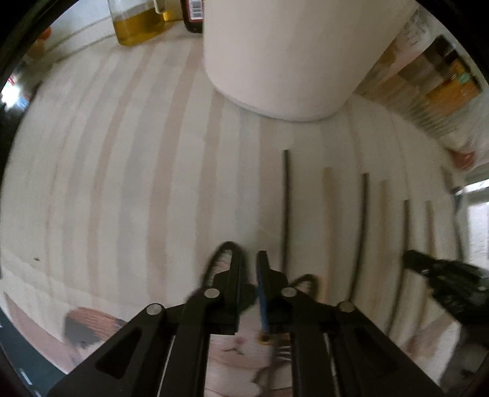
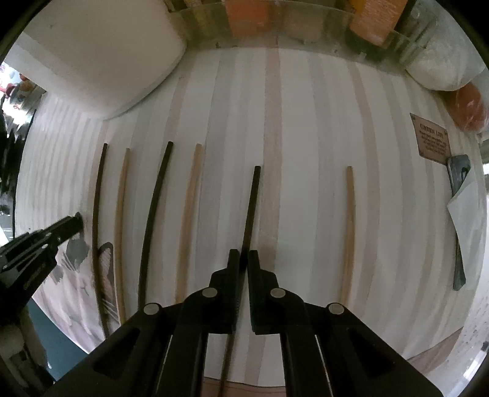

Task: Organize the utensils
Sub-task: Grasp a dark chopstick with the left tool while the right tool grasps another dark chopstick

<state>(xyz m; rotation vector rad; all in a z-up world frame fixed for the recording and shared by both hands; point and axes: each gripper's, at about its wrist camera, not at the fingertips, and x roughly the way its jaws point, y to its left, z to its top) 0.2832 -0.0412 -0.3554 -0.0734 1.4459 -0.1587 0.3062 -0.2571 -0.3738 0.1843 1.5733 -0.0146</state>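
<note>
Several chopsticks lie side by side on a striped cloth (image 2: pixel 305 122), alternating black and light wood. My right gripper (image 2: pixel 243 256) is shut on a black chopstick (image 2: pixel 251 207) that points away from me. To its right lies a wooden chopstick (image 2: pixel 349 226); to its left lie another wooden one (image 2: pixel 189 220) and a black one (image 2: pixel 152 213). My left gripper (image 1: pixel 248 259) is nearly shut and empty above a cat-print mat (image 1: pixel 241 351). It also shows in the right wrist view (image 2: pixel 70 226) at the left. A white round container (image 1: pixel 284 55) stands ahead of it.
An oil jug (image 1: pixel 137 24) and a dark bottle (image 1: pixel 192 15) stand at the back left. A rack of packets (image 2: pixel 275 21), a white bag (image 2: pixel 440 70), an orange bag (image 2: pixel 469 107), a card (image 2: pixel 432 140) and a dark utensil in paper (image 2: pixel 460 220) line the right side.
</note>
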